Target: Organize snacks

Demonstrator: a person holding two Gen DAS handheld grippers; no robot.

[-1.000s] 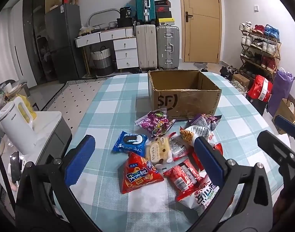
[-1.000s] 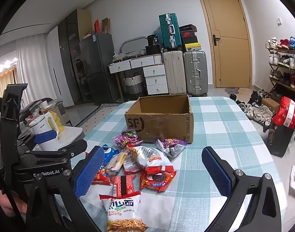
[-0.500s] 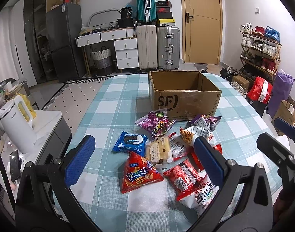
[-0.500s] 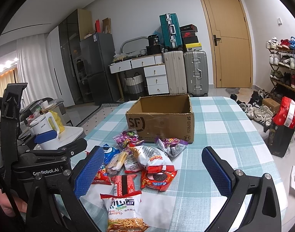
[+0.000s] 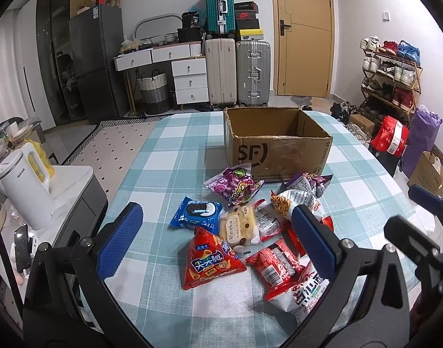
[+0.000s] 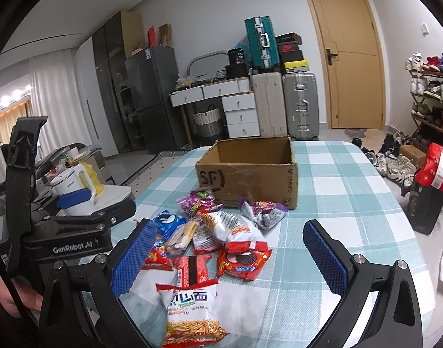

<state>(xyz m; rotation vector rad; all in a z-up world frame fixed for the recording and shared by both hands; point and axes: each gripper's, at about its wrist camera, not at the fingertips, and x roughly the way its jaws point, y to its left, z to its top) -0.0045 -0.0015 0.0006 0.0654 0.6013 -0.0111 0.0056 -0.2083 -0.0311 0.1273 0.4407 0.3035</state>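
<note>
Snack packets (image 5: 250,232) heaped ahead of both claws | SF cardboard box (image 5: 276,148) beyond | left gripper (image 5: 218,237) spread, empty | right gripper (image 6: 230,258) spread, empty

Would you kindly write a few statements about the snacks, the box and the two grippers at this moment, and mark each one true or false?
1. The cardboard box already holds several snack packets. False: its visible interior is bare; the packets lie on the checked tablecloth in front of it.
2. Both grippers are open and hold nothing. True: the left gripper and right gripper have their jaws spread wide.
3. The blue cookie packet lies at the left edge of the pile. True.
4. The purple candy bag lies farthest from the box. False: it lies right beside the box's front.
5. The box stands upright with its top open. True.
</note>
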